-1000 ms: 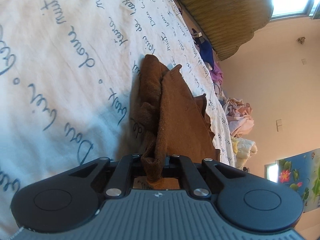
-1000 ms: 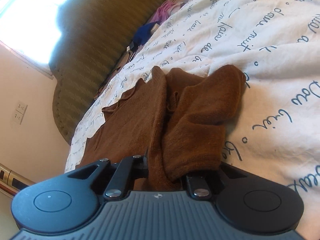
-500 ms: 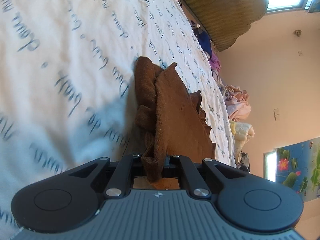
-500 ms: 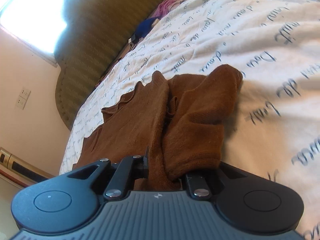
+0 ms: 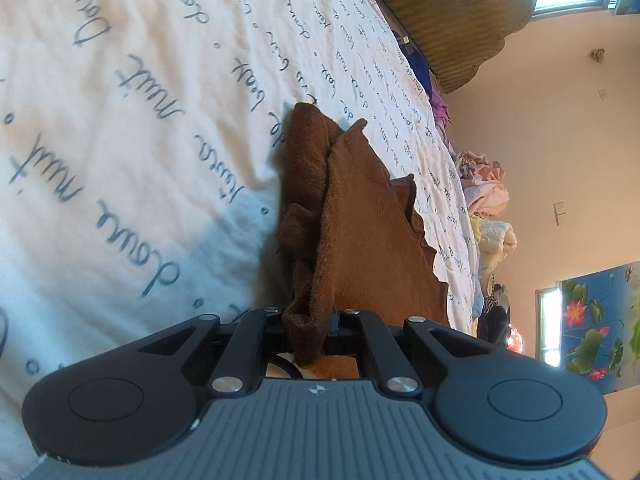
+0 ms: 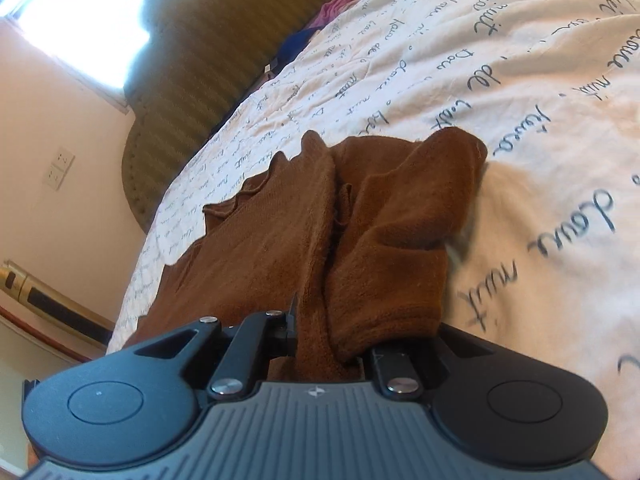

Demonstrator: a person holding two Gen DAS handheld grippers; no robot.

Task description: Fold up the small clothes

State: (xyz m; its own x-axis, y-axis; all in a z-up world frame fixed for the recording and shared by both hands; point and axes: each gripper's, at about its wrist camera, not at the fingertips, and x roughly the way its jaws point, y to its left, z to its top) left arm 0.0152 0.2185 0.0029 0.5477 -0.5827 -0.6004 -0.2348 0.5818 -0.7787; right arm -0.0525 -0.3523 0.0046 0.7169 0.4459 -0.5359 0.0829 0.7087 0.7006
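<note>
Left gripper (image 5: 308, 330) clamping tight on bunched edge of brown garment (image 5: 360, 216); right gripper (image 6: 328, 340) likewise pinching closed on brown cloth (image 6: 360, 232); garment draping forward, lying crumpled across white script-printed bedspread (image 5: 140, 120); beyond, clothes pile (image 5: 486, 188) sitting by wall

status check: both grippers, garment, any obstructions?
Left gripper shut on brown garment. Right gripper shut on same garment, bunched, trailing onto bedsheet. Nothing in the way.

One brown garment (image 5: 360, 216) (image 6: 304, 240); one printed sheet (image 5: 140, 140) (image 6: 540, 120); two grippers (image 5: 308, 334) (image 6: 328, 344); one headboard (image 6: 224, 60); one painting (image 5: 600, 328).
</note>
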